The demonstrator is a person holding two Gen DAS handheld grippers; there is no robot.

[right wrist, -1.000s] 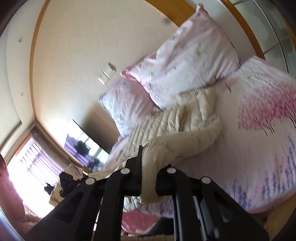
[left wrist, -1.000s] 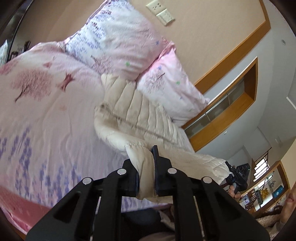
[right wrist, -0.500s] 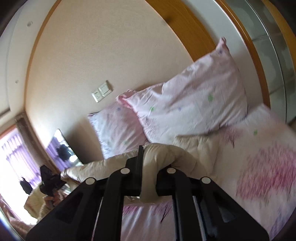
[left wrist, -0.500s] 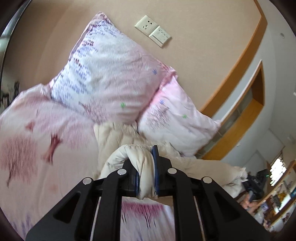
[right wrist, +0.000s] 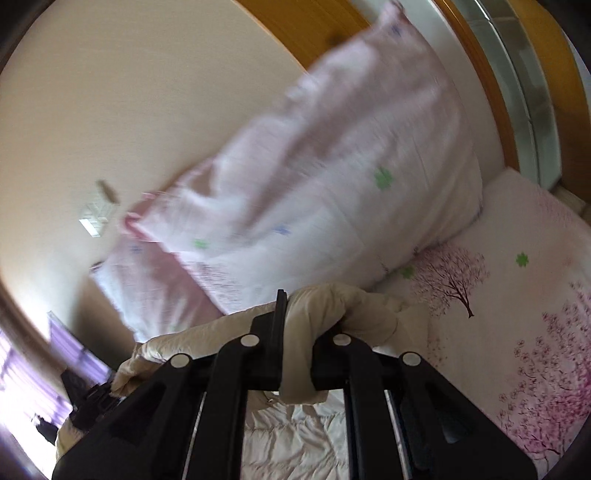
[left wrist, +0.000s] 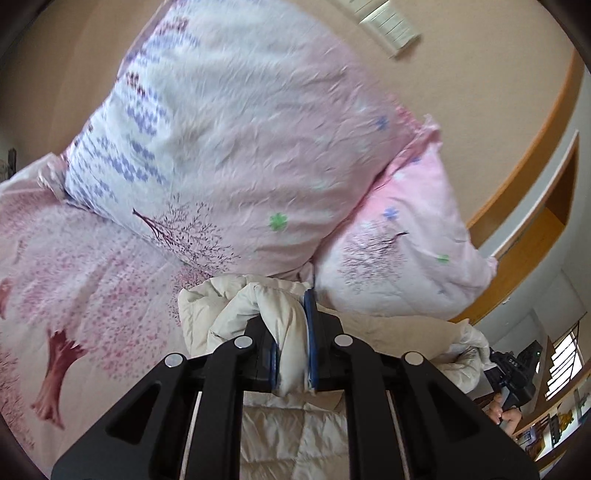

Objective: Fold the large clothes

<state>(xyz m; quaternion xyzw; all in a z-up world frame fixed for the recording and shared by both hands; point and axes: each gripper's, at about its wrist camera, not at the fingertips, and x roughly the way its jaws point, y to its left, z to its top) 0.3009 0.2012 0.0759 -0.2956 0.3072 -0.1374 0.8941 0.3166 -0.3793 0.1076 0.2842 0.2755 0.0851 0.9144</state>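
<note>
Up close, the left gripper (left wrist: pixel 291 343) is clenched on a bunched fold of the cream quilted jacket (left wrist: pixel 221 314), and the right gripper (right wrist: pixel 299 343) pinches another fold of the jacket (right wrist: pixel 332 306). More quilted fabric lies under both grippers on the bed (right wrist: pixel 517 295). Just beyond the jacket, two pink flowered pillows (left wrist: pixel 240 147) lean against the beige wall (right wrist: pixel 129 92). A person's hand (left wrist: pixel 508 415) holds the other gripper at the left view's lower right.

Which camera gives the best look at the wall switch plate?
The left wrist view: the switch plate is fairly sharp on the wall above the pillows, though cut by the frame's top edge. The right wrist view shows it whole but smeared.
</note>
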